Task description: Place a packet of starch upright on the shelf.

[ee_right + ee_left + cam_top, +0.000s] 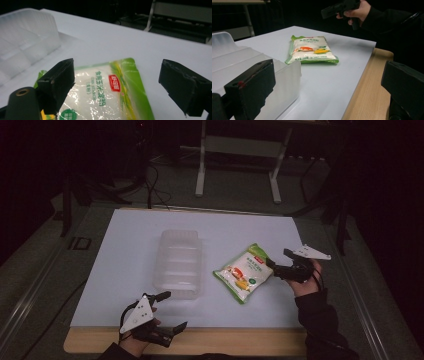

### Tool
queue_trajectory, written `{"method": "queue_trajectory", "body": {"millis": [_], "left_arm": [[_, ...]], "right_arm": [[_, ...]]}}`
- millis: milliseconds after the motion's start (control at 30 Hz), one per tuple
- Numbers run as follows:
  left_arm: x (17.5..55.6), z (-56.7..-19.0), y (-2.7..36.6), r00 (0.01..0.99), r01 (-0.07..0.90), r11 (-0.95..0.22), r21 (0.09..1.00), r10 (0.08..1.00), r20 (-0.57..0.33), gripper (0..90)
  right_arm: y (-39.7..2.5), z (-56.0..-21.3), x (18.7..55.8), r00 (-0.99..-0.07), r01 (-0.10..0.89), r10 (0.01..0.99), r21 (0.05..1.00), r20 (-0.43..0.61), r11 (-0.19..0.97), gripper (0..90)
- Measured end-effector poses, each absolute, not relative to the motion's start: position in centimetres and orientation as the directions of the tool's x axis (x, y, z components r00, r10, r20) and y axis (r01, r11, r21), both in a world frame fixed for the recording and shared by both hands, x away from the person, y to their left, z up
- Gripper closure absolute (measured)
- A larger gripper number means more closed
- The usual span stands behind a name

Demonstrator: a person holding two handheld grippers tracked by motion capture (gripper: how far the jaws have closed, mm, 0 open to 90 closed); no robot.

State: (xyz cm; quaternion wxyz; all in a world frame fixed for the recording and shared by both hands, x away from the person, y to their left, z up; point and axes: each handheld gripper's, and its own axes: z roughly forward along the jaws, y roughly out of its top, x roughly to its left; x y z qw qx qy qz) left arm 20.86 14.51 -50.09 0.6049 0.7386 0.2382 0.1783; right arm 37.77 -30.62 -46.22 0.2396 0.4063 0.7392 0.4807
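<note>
A green and white food pouch [244, 272] [312, 50] [100, 97] lies flat on the white board [125, 250], right of centre. My right gripper [277, 259] [120, 82] is open and hovers over the pouch's far right end, its jaws either side of the red label. The left gripper view shows it [337, 8] held above the table. A clear plastic container [177, 262] [249, 62] [25, 40] stands left of the pouch. My left gripper [172, 311] [327, 87] is open near the front edge, one jaw beside the container's near corner, nothing between its jaws.
The white board rests on a wooden table whose edge [200, 342] shows along the front. Behind the table stand a metal frame [237, 150] and cables on a dark floor. Bare board lies left of the container and along the far side.
</note>
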Motion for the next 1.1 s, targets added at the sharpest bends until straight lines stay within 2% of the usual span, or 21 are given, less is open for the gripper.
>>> {"method": "queue_trajectory", "body": {"millis": [500,867,933,1033,1100], "left_arm": [[21.0,-50.1,14.6,0.819,0.145,-0.151,0.978,0.573,-0.033,0.0],[21.1,-50.2,14.6,0.820,0.153,-0.141,0.978,0.571,-0.046,0.0],[21.1,-50.2,14.6,0.819,0.157,-0.141,0.978,0.571,-0.049,0.0],[21.1,-50.2,14.6,0.820,0.156,-0.142,0.978,0.570,-0.048,0.0],[21.1,-50.2,14.5,0.821,0.160,-0.145,0.976,0.568,-0.050,0.0]], "right_arm": [[-31.1,-51.7,40.3,-0.540,0.526,0.836,0.815,0.099,0.243,18.7],[-31.0,-53.3,41.3,-0.559,0.589,0.821,0.752,0.115,0.296,19.9],[-31.1,-53.5,41.6,-0.558,0.608,0.816,0.743,0.151,0.278,20.3],[-31.0,-53.7,41.6,-0.557,0.613,0.814,0.742,0.162,0.272,24.8],[-30.8,-53.5,41.5,-0.555,0.622,0.815,0.733,0.167,0.273,31.0]]}}
